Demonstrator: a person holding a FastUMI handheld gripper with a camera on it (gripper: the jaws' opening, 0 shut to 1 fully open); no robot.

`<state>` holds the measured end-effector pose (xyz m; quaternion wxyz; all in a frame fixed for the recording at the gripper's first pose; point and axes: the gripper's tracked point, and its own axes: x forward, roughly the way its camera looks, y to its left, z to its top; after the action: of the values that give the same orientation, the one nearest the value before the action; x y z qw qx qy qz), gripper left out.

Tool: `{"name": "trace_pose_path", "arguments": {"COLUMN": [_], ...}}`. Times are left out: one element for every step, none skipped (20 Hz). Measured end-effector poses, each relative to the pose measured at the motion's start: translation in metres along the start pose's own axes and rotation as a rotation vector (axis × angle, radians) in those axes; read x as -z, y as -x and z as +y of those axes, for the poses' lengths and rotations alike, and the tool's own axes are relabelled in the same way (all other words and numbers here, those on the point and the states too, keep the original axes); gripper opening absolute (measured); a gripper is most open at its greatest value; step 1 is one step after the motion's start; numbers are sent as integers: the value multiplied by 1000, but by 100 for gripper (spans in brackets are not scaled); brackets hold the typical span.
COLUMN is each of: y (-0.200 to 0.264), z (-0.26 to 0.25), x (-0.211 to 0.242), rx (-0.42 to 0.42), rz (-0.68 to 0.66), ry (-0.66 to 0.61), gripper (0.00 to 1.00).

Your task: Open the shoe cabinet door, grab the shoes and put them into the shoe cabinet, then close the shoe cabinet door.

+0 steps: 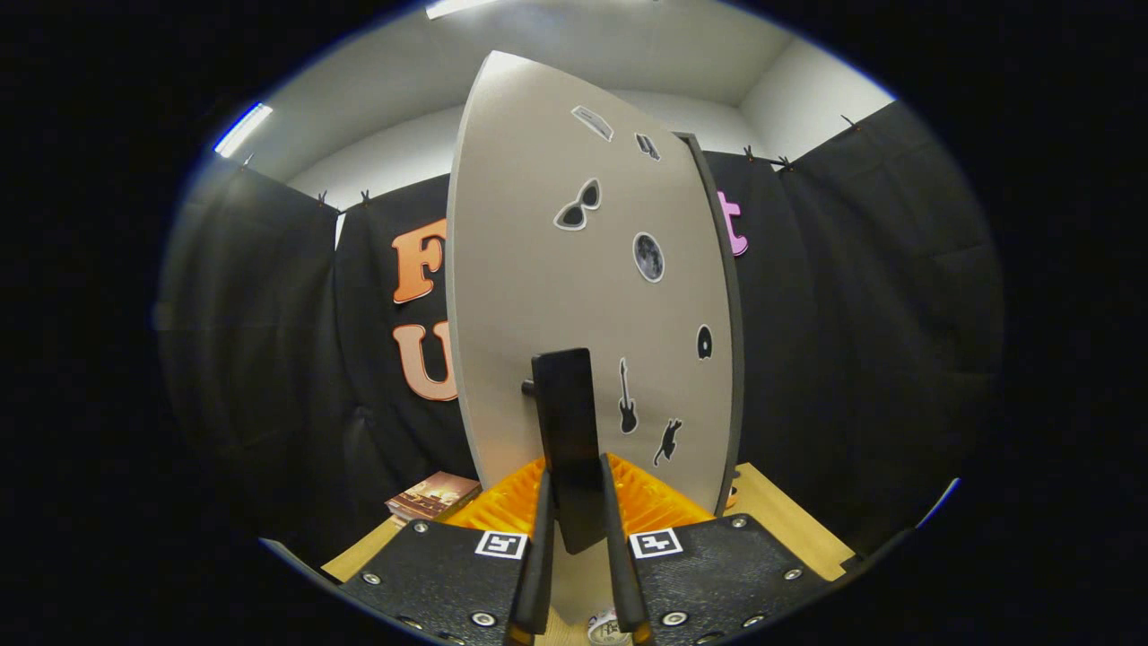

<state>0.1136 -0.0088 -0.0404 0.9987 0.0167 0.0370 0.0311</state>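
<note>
The shoe cabinet door (574,296) is a tall grey panel with several stickers, swung out toward me and seen at an angle. A black upright handle (569,431) stands on its face. My gripper (574,511) is shut on that handle, one finger pressing each side of its lower part. Behind the door's right edge runs the cabinet's dark frame (731,359). An orange ribbed piece (646,502) lies low behind the handle, at the door's foot; I cannot tell what it is.
A wooden table top (789,520) spreads under the cabinet. A small book or box (435,495) lies on it to the left of the door. Black cloth walls close the booth all round.
</note>
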Motion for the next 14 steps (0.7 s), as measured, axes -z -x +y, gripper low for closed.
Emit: {"name": "trace_pose_path", "arguments": {"y": [3,7,10,15,20,24,28,32,36,40,44,47,49,52], "z": [-6,-11,-18,-25,-32,-38,-46,-57,-67,-78,-87,-98,-106,-115], "x": [0,-1,-2,-1,-2,-2,-3,-3,-4,-4,-5,-5,-6,-7], "rx": [8,18,29,42,55,69,82,97,112,129,146,161,175,190], "rz": [1,0,-1,-3,-5,-6,-8,-9,-11,-12,-14,-16,-17,-16], "ry": [0,0,0,1,-1,-4,-8,-10,-11,-7,1,9,11,11], "gripper": [28,28,28,27,28,27,27,27,27,27,27,27,27,27]}}
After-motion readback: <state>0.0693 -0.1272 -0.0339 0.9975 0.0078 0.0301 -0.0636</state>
